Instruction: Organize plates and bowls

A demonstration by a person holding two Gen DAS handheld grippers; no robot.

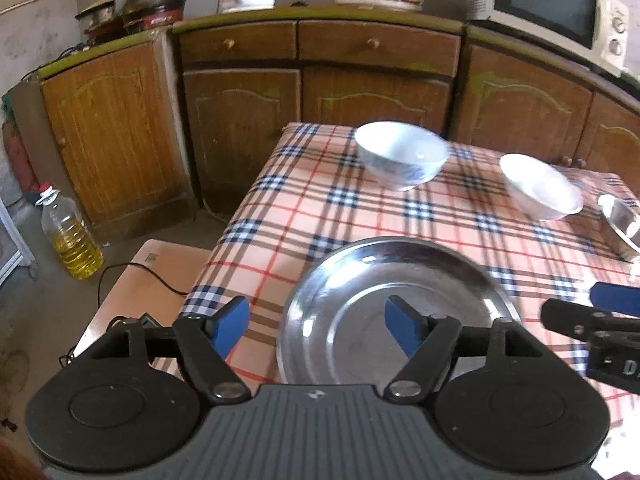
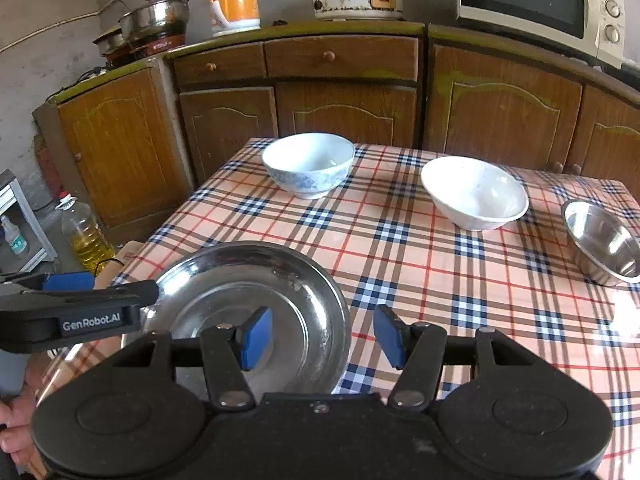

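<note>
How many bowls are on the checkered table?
3. A blue-patterned bowl at the far left, a plain white bowl to its right, and a steel bowl at the right edge. The steel plate nearest the cameras isn't a bowl. More could sit out of view.

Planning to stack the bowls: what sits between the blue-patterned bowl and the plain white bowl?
Nothing: only bare checked tablecloth lies between the blue-patterned bowl and the plain white bowl, clearest in the right wrist view.
</note>
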